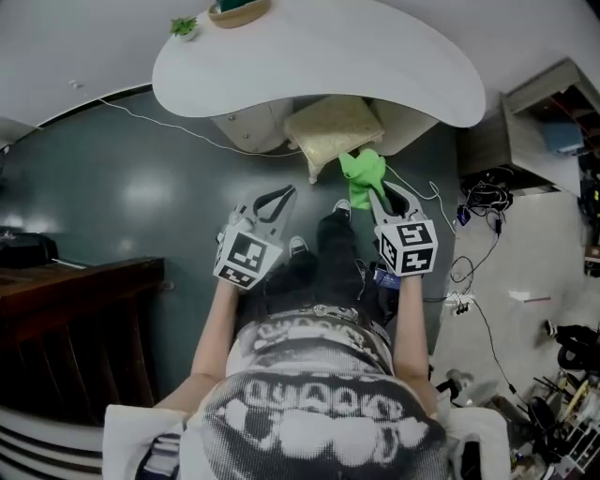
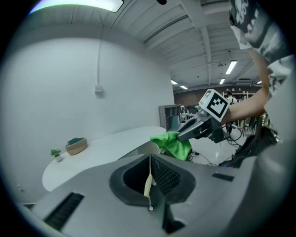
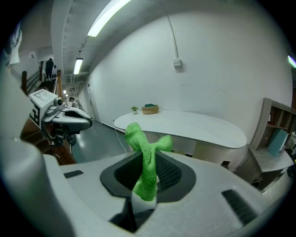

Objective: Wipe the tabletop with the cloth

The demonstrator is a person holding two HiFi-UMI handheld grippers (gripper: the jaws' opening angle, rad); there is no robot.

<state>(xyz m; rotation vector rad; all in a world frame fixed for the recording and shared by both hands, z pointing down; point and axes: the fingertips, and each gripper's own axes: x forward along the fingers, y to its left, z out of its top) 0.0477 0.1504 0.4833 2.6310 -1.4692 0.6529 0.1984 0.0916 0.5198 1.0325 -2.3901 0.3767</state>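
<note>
Green cloth [image 3: 147, 162], white tabletop [image 1: 375, 66] — floor [image 1: 112, 187] perhaps teal.

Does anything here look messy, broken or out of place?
Nothing looks spilled or broken. The white table bears only a small plant and a basket at its far end. The green cloth sits bunched in the right tongs, not yet on that table; a loose cable trails across the dark floor.

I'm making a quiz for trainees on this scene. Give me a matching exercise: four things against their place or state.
Things:
1. cloth
2. left gripper
3. small plant
4. cushion

Place or state:
A. shut, nothing held
B. on the white table
C. just below the table's near edge
D. clamped in the right gripper

Pairs: 1-D, 2-A, 3-B, 4-C
</note>
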